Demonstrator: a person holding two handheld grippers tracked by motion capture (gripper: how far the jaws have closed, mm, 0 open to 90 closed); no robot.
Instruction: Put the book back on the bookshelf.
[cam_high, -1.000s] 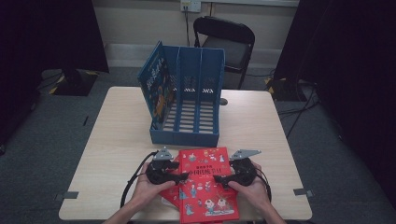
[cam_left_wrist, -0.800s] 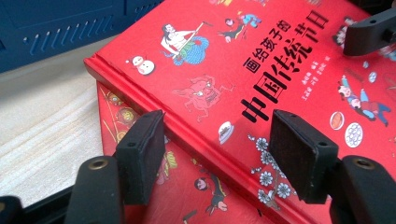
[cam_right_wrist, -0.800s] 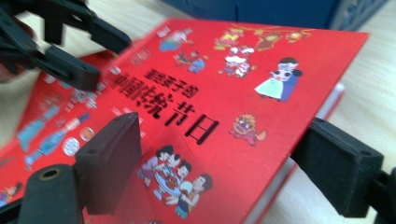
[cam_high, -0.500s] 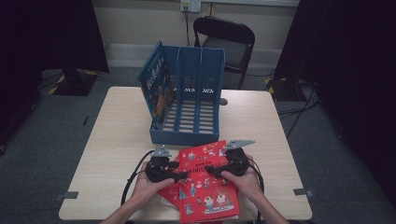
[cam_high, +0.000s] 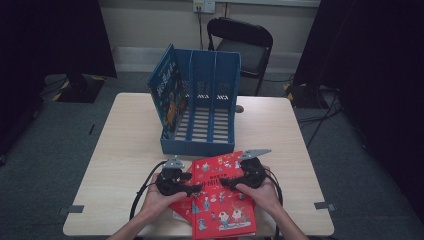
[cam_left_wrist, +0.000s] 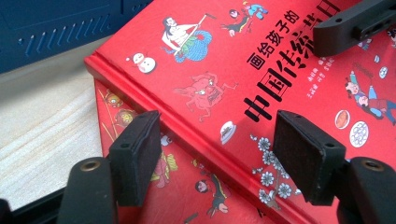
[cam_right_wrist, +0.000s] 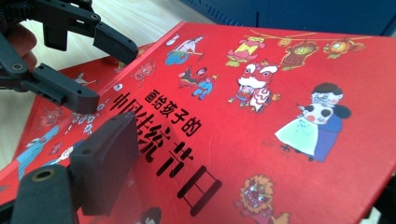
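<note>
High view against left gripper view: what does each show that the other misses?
High view: the chair, the whole blue rack, a blue book leaning in its left slot. Left gripper view: plainly a second red book under the top red book, cover drawings close up. Both: top red book, blue rack, table.

Both grippers (cam_high: 196, 189) (cam_high: 226, 182) low, jaws parted

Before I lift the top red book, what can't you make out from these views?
- Lower red book: mostly covered by the top red book in every view.
- Right gripper: its second jaw is cut off by the right gripper view's edge, so grip unclear.
- Blue file rack: the book in its left slot is too small to read.
</note>
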